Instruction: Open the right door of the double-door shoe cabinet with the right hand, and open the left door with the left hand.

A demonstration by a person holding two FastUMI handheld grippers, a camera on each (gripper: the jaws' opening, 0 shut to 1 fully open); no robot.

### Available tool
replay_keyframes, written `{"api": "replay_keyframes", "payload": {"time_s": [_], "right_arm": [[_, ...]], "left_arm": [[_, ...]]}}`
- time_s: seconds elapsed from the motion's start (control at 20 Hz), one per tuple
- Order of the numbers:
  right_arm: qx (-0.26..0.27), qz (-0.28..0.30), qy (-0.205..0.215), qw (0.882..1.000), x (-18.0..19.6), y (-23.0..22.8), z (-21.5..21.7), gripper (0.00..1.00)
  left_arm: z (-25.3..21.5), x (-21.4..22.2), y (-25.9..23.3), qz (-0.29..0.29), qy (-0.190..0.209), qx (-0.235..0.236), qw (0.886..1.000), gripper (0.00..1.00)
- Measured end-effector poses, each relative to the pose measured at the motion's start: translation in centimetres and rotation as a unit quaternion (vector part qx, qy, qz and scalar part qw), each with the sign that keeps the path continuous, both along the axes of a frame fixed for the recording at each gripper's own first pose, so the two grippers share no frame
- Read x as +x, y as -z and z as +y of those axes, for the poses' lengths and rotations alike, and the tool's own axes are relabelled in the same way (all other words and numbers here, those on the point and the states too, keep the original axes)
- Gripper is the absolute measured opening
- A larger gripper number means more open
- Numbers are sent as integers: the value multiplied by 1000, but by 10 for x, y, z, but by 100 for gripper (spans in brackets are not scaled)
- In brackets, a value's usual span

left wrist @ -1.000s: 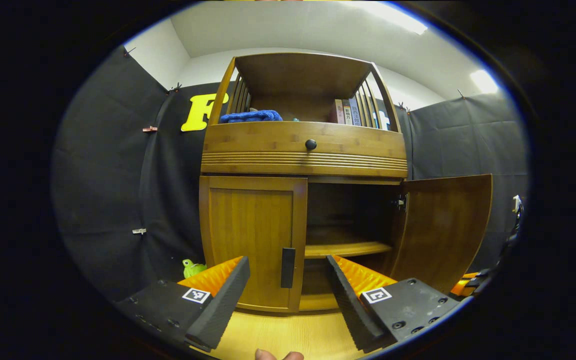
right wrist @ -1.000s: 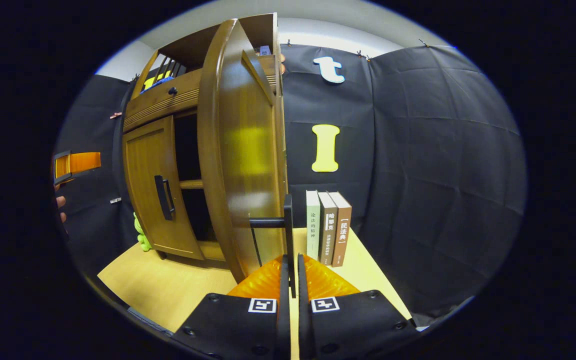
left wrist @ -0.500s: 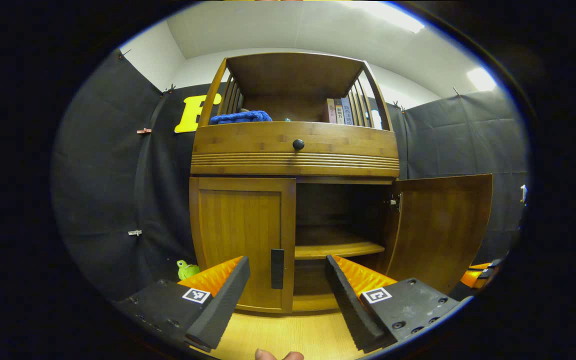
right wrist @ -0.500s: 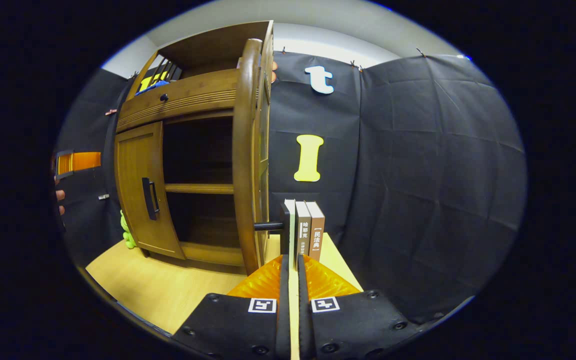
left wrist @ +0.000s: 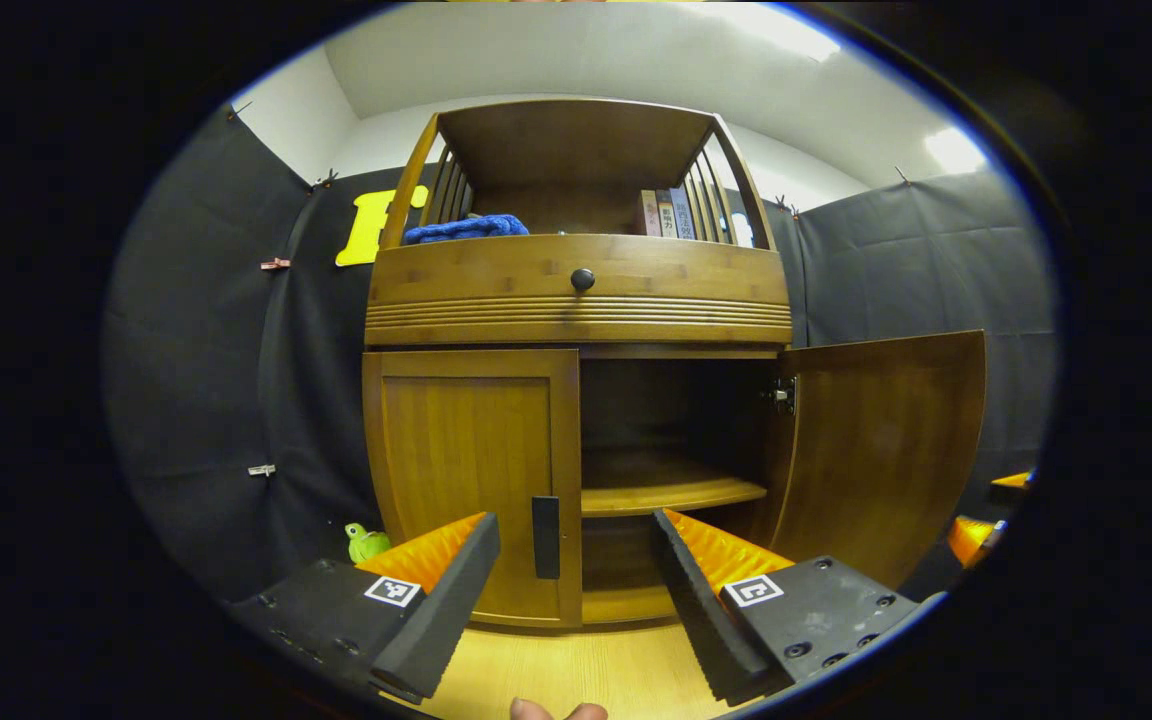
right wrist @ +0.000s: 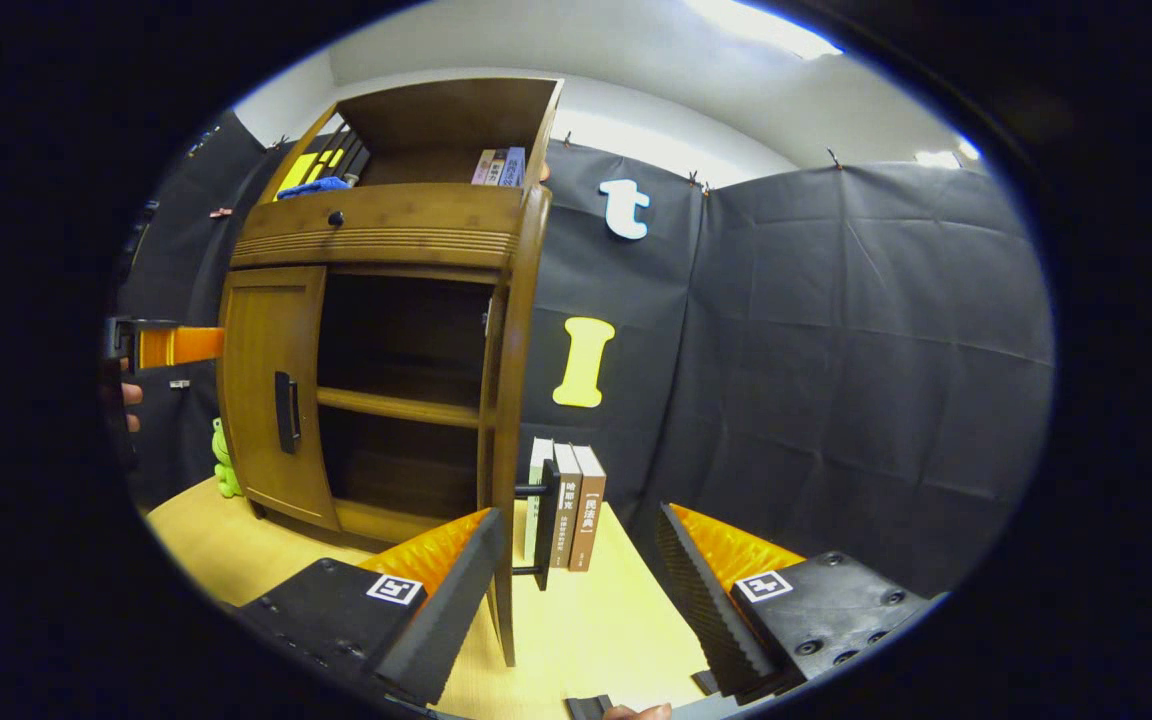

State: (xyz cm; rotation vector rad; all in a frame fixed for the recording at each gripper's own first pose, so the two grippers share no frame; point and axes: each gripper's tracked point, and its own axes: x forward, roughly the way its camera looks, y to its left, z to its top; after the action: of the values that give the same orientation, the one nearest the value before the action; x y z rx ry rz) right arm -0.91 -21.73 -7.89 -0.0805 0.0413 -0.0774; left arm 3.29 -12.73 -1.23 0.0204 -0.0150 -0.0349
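In the left gripper view, the left hand-held gripper point(left wrist: 576, 600) is seen with its fingers spread wide apart and nothing between them. It is held in front of the cabinet point(left wrist: 576, 290), apart from it, and is aimed at the left door point(left wrist: 466, 470), which is shut. That door's dark handle point(left wrist: 545, 523) is framed between the fingers but is not touched.

In the right gripper view, the right hand-held gripper point(right wrist: 576, 590) is likewise parted and nothing is gripped. The right door point(right wrist: 508, 420) is seen edge-on just ahead of it, swung out wide, with its handle point(right wrist: 544, 525) standing free in the gap between the fingers. The shelf point(right wrist: 401, 405) inside is exposed.

The first step is judged done: the right door stands open and has been let go of. The step in hand is the opening of the left door, and it is judged to be at the approach stage.

For the next move, the left hand-held gripper would need to be brought forward until the left door's handle lies between the fingers, then closed on it. The door would then have to be drawn outward along an arc about its hinges on the cabinet's left edge, not pulled straight back. The small green toy point(left wrist: 366, 542) on the table beside the cabinet may lie near the door's sweep.
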Motion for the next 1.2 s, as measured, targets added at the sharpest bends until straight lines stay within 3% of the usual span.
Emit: {"api": "replay_keyframes", "payload": {"time_s": [0.3,0.55,0.7,0.85,1.0,1.2], "right_arm": [[39,-3,-32,999,-16,-20,45,97],[36,-11,-21,999,-8,-28,65,96],[56,-3,-35,998,-1,-32,81,98],[69,-7,-35,997,6,-39,85,98],[62,-1,-39,997,8,-35,90,98],[57,2,-37,998,10,-33,85,96]], "left_arm": [[2,34,19,3,13,2,1000,94],[12,78,45,-5,14,28,999,92],[18,105,68,2,13,39,999,92],[17,132,94,26,19,32,999,80],[31,161,112,45,-7,27,999,69],[37,190,122,53,-23,13,998,63]]}}
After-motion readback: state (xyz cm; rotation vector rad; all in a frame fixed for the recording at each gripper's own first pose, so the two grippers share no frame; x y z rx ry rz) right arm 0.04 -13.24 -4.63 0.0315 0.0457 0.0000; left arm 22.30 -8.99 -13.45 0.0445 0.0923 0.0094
